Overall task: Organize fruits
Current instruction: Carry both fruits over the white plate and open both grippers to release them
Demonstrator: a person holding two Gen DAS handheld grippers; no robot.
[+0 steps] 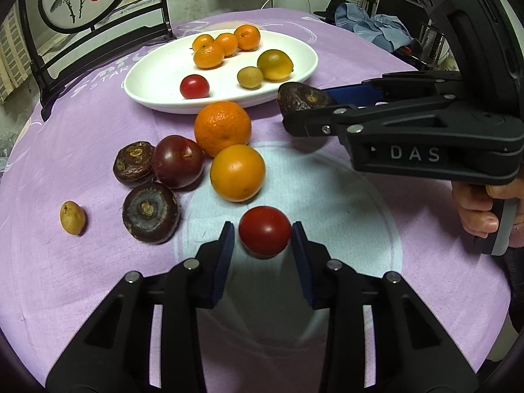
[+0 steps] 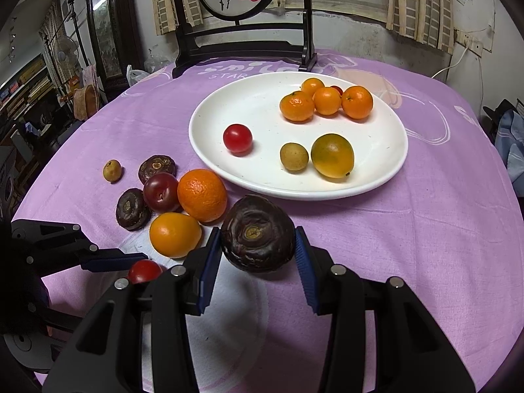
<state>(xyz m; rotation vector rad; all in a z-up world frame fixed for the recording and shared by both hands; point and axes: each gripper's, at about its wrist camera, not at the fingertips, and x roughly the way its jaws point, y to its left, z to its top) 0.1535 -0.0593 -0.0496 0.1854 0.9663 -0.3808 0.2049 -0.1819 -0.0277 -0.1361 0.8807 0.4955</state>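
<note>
The left gripper (image 1: 263,232) sits at the lower centre of its view, its blue pads flanking a small round red cherry tomato (image 1: 264,230) on the lilac tablecloth (image 1: 376,216); the right pad touches the skin, while contact on the left cannot be confirmed. The right gripper (image 2: 257,249) is clamped on a dark brown wrinkled water chestnut (image 2: 257,233), held clear of the cloth at lower centre, presumably for transfer. The white oval plate (image 2: 389,167), upper right, already carries sorted fruit, like beside like.

Dim indoor light, soft shadows under fruit, sharp centre, fisheye-warped dark corners
</note>
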